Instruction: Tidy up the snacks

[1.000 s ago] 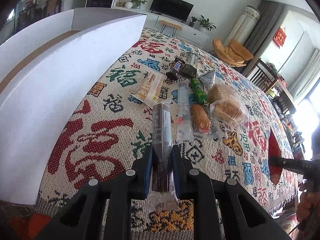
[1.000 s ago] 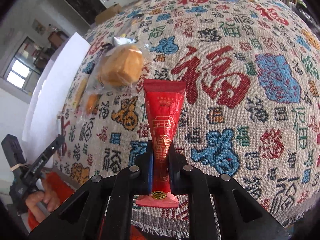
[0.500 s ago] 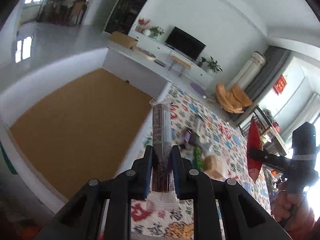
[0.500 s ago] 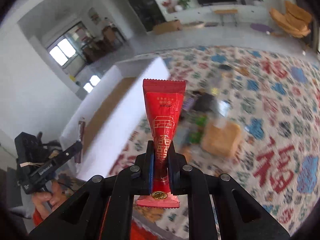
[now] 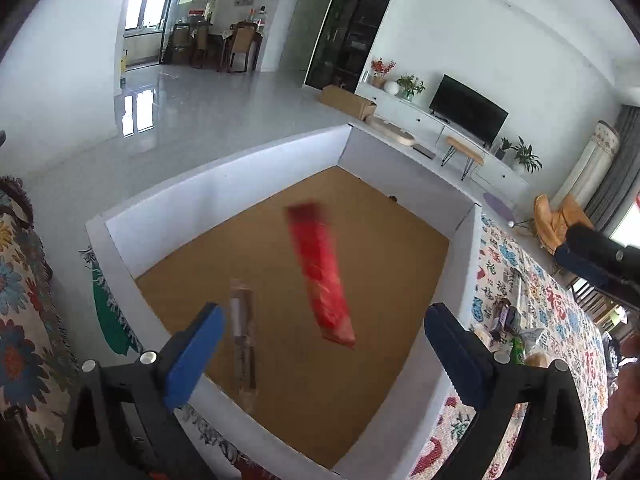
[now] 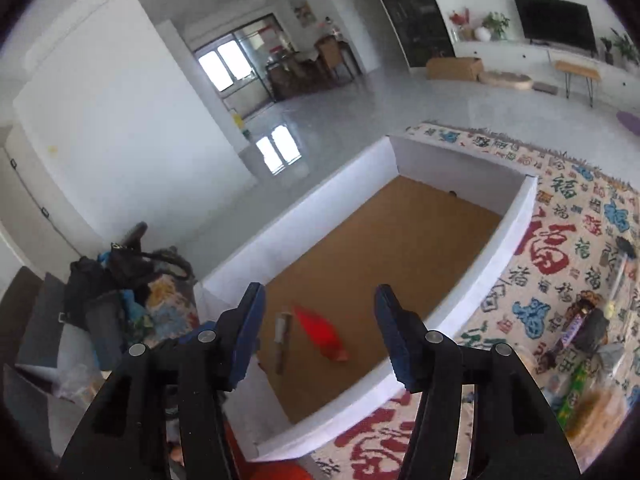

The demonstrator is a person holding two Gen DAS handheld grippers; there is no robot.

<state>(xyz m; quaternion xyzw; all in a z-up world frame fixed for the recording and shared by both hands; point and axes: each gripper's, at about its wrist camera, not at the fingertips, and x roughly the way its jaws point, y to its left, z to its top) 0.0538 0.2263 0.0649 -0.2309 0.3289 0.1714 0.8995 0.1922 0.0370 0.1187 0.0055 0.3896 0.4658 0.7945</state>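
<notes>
- My left gripper (image 5: pixel 320 344) and right gripper (image 6: pixel 318 330) are opening, nothing between the jaws.
- Red packet (image 5: pixel 320 276) and dark bar (image 5: pixel 243 344) are dropping into the white box (image 5: pixel 216 188).
- Both look light, crinkly, slippery; I am judging the sealed ends safest to pinch.

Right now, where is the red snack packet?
In both wrist views the red snack packet is inside the white box, blurred, just right of the dark snack bar.

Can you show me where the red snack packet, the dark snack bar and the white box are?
red snack packet (image 5: pixel 320 276), left wrist view, middle of the blurred wrapper.
dark snack bar (image 5: pixel 243 344), left wrist view, mid-length of the wrapper.
white box (image 6: pixel 516 224), right wrist view, right wall.
</notes>
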